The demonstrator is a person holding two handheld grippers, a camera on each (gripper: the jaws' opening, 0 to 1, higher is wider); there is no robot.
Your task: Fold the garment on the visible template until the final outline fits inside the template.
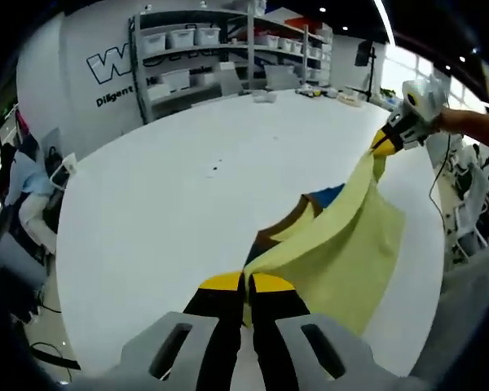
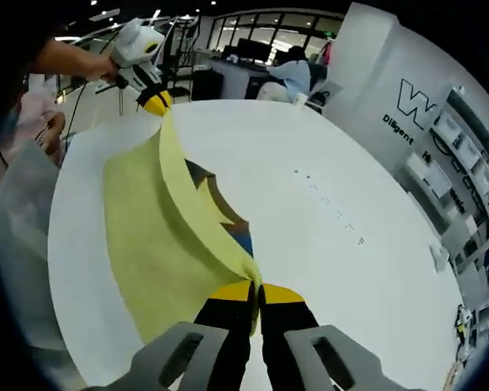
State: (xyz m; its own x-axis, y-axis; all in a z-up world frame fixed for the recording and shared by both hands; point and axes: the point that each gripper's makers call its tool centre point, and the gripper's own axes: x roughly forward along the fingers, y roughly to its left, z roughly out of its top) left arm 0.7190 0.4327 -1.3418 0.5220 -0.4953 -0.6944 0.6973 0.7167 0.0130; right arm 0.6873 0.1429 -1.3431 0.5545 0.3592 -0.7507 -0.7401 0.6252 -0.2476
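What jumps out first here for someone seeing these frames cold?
The yellow garment stands out most: it is lifted off the white table and stretched between the two grippers. The left gripper has its jaws shut on one corner near the table edge, and the right gripper holds the far corner up in the air. Blue and brown patches show on the table under the cloth.

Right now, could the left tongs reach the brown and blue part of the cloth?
Probably not yet: the left tongs are shut on the yellow garment's edge, holding it up with the right tongs. The brown and blue part lies just beyond.
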